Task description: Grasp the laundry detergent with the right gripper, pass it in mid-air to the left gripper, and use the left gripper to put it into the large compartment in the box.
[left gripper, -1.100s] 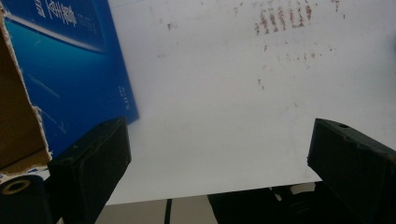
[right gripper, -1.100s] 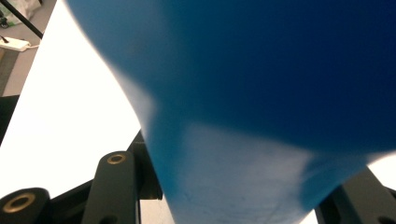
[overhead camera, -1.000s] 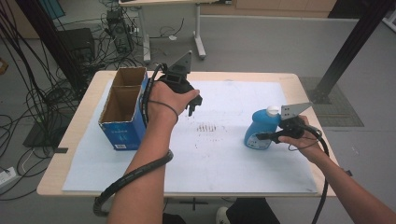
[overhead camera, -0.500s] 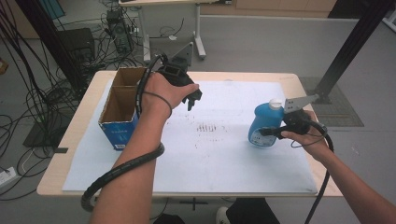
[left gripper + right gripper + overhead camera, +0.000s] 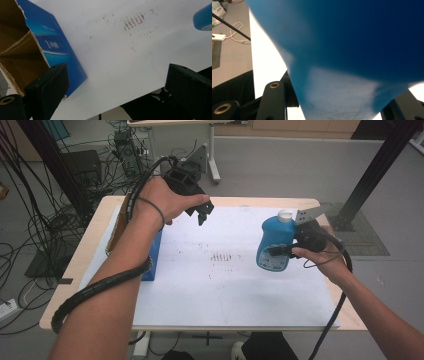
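Observation:
A blue bottle [image 5: 275,242] with a white cap hangs upright above the white sheet at the right, and my right gripper [image 5: 285,250] is shut on its body. Its blue wall [image 5: 352,42] looms between the right jaws in the right gripper view. My left gripper [image 5: 202,212] is raised over the table's back left, jaws wide apart with nothing between them. An open cardboard box [image 5: 152,252] with blue sides stands at the left, mostly behind my left forearm. Its blue side [image 5: 57,47] and brown inside lie below the left gripper [image 5: 117,87].
A white paper sheet [image 5: 230,285] with a patch of small reddish marks [image 5: 222,256] covers most of the wooden table [image 5: 87,265]. Cables and equipment lie on the floor to the left, and a black post stands at the back right.
My right gripper has lifted the blue bottle off the sheet and carried it slightly left. My left gripper has risen and moved right, away from the box.

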Motion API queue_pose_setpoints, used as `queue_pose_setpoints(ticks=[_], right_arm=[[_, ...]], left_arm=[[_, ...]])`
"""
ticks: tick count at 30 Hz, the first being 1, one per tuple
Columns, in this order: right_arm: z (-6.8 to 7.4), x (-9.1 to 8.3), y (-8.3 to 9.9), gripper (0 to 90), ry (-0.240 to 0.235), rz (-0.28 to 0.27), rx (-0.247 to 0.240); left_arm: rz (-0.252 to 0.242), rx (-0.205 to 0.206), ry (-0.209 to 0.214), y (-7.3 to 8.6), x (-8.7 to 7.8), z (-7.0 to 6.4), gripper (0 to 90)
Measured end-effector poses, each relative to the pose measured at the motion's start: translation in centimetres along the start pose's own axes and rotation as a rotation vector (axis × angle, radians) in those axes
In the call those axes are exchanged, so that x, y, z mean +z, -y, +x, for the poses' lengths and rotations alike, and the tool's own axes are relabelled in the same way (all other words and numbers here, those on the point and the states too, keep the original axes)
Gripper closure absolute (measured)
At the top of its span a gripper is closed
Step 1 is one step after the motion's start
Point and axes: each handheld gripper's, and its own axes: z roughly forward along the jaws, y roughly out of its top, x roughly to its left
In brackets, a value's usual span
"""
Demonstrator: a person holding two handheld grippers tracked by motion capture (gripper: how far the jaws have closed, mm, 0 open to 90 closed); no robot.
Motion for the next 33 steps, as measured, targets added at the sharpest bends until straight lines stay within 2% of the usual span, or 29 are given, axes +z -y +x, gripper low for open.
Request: queue_pose_setpoints(ticks=[1, 2, 4, 5, 6, 9, 11, 13, 14, 15, 16, 18, 22, 23, 25, 26, 27, 31, 32, 33], right_arm=[[0.2, 0.2, -0.5, 44.9, -0.004, 0.002, -0.001], [0.2, 0.2, -0.5, 44.9, -0.004, 0.002, -0.001], [0.6, 0.7, -1.6, 44.8, -0.023, 0.008, -0.007], [0.8, 1.3, -2.5, 44.8, -0.038, 0.013, -0.028], [0.8, 1.3, -2.5, 44.8, -0.038, 0.013, -0.028], [1.2, 2.6, -3.9, 44.7, -0.059, 0.019, -0.038], [1.2, 3.1, -4.3, 44.7, -0.071, 0.017, -0.036], [1.2, 4.2, -5.0, 44.7, -0.095, 0.02, -0.044], [1.2, 4.2, -5.0, 44.7, -0.095, 0.02, -0.044], [1.4, 5.0, -5.5, 44.6, -0.109, 0.027, -0.056], [1.4, 5.0, -5.5, 44.6, -0.109, 0.027, -0.056], [1.5, 6.3, -6.2, 44.6, -0.132, 0.03, -0.066], [1.7, 7.7, -7.1, 44.4, -0.151, 0.037, -0.086], [1.7, 7.7, -7.1, 44.4, -0.151, 0.037, -0.086], [1.8, 8.7, -7.9, 44.4, -0.169, 0.024, -0.104], [1.8, 8.7, -7.9, 44.4, -0.169, 0.024, -0.104], [2.0, 9.3, -8.4, 44.3, -0.191, 0.012, -0.115], [2.5, 10.6, -9.6, 44.4, -0.225, 0.003, -0.163], [2.6, 10.9, -9.8, 44.4, -0.238, 0.002, -0.172], [2.6, 10.9, -9.8, 44.4, -0.238, 0.002, -0.172]], left_arm=[[-0.005, 0.023, -0.003, 0.0, -0.3, 0.0, 5.8], [-0.005, 0.023, -0.003, 0.0, -0.3, 0.0, 5.7], [-0.013, 0.058, 0.004, 0.0, -0.7, 0.1, 5.6], [-0.012, 0.097, 0.0, -0.1, -1.2, 0.0, 5.4], [-0.012, 0.097, 0.0, -0.1, -1.2, 0.0, 5.5], [-0.018, 0.169, 0.008, -0.3, -1.9, -0.1, 5.5], [-0.02, 0.179, 0.013, -0.3, -2.0, -0.2, 6.0], [-0.012, 0.23, 0.017, -0.4, -2.3, -0.2, 6.4], [-0.012, 0.23, 0.017, -0.4, -2.3, -0.2, 6.4], [-0.009, 0.258, 0.025, -0.5, -2.5, -0.2, 6.4], [-0.009, 0.258, 0.025, -0.5, -2.5, -0.2, 6.5], [-0.013, 0.284, 0.023, -0.6, -2.6, -0.1, 6.3], [-0.023, 0.338, 0.024, -0.8, -2.9, 0.1, 5.7], [-0.023, 0.338, 0.024, -0.8, -2.9, 0.1, 5.8], [-0.02, 0.388, 0.028, -0.9, -3.1, 0.3, 6.3], [-0.02, 0.388, 0.028, -0.9, -3.1, 0.3, 6.5], [-0.013, 0.404, 0.035, -1.0, -3.2, 0.3, 6.5], [-0.024, 0.458, 0.059, -1.0, -3.6, 0.4, 7.2], [-0.024, 0.458, 0.059, -1.0, -3.6, 0.4, 7.7], [-0.023, 0.474, 0.067, -1.0, -3.6, 0.4, 7.7]])
